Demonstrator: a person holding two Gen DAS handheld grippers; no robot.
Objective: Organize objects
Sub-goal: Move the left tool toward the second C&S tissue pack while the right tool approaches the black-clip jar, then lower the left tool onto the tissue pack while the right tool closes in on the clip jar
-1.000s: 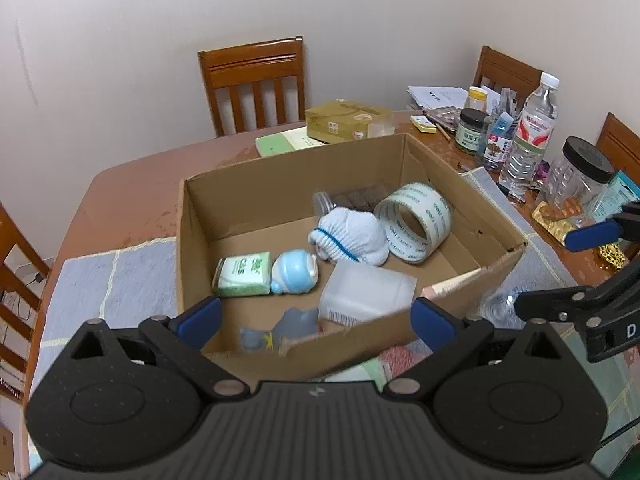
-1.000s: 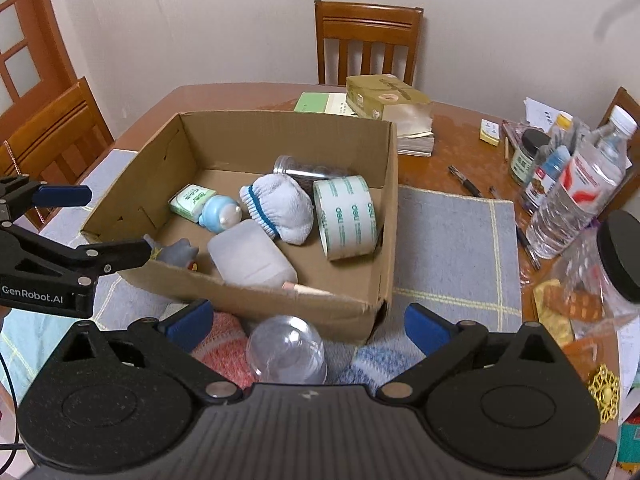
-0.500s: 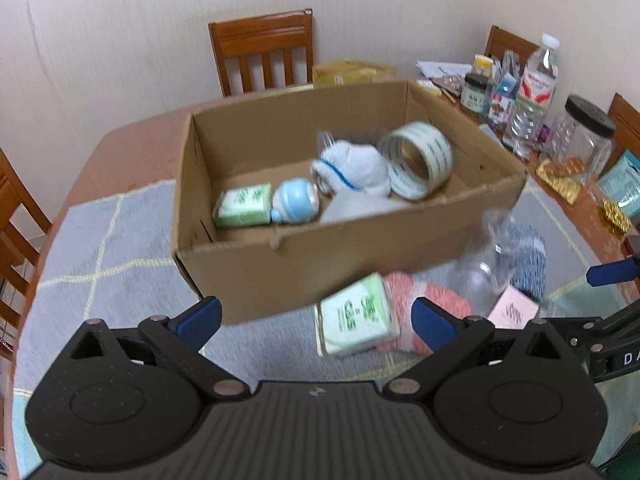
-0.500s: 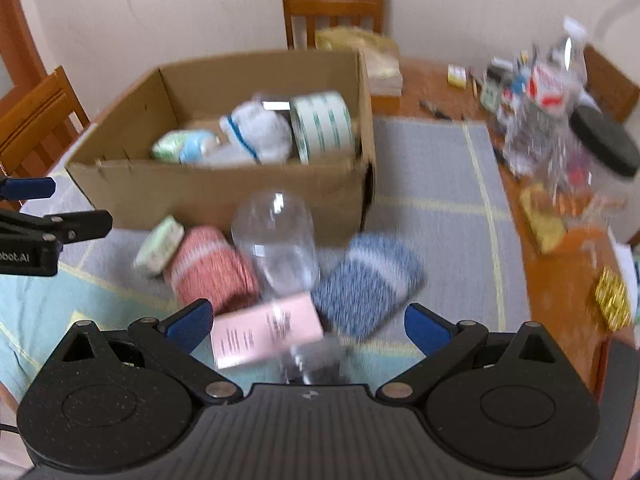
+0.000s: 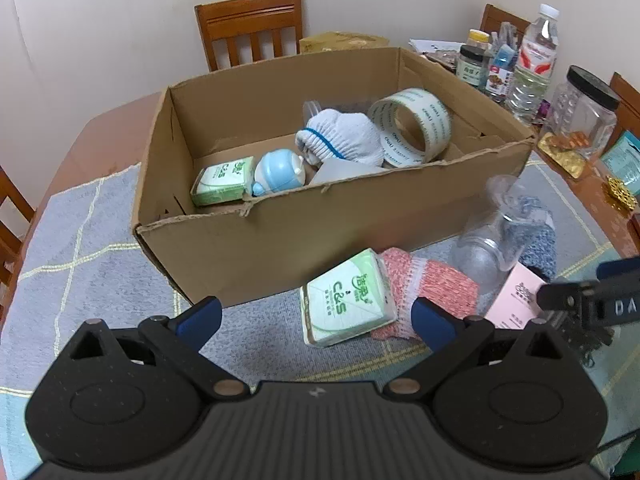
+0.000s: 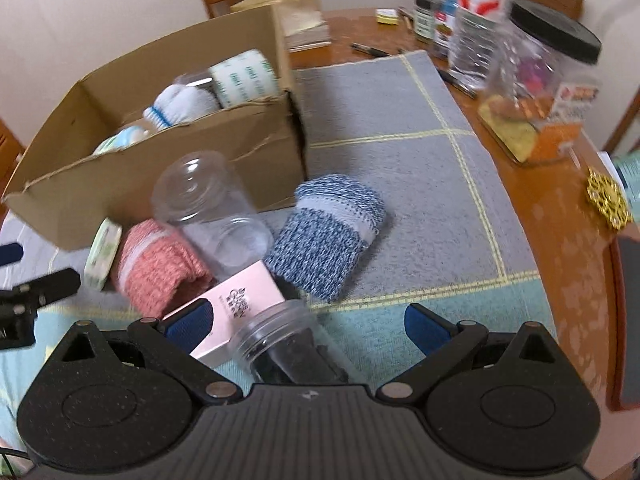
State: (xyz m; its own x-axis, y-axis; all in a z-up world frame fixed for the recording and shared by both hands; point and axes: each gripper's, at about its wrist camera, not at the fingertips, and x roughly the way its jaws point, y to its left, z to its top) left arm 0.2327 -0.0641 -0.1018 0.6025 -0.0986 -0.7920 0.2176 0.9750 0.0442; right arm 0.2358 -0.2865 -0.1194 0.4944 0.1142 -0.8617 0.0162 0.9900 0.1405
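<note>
An open cardboard box [image 5: 320,224] [image 6: 168,168] holds a green tissue pack [image 5: 222,180], a blue-white bottle [image 5: 278,172], a white glove [image 5: 340,140] and a tape roll [image 5: 412,124]. In front of it lie another green tissue pack [image 5: 348,300] [image 6: 104,252], a pink knitted roll [image 5: 436,280] [image 6: 160,264], a clear jar [image 5: 488,248] [image 6: 212,212], a blue knitted roll [image 6: 328,232] and a pink carton [image 6: 236,304]. My left gripper [image 5: 316,318] is open, just short of the outer tissue pack. My right gripper [image 6: 306,322] is open over a small clear jar [image 6: 280,336] with dark contents.
A black-lidded jar [image 6: 556,60], a water bottle [image 6: 480,12] and small containers crowd the table's far right. A gold ornament [image 6: 608,200] lies by the right table edge. Wooden chairs [image 5: 250,28] stand behind the table. Grey matting [image 6: 400,152] right of the box is bare.
Both grippers have pulled back from above the box and come down low toward the loose items in front of it. The right one has swung toward the right.
</note>
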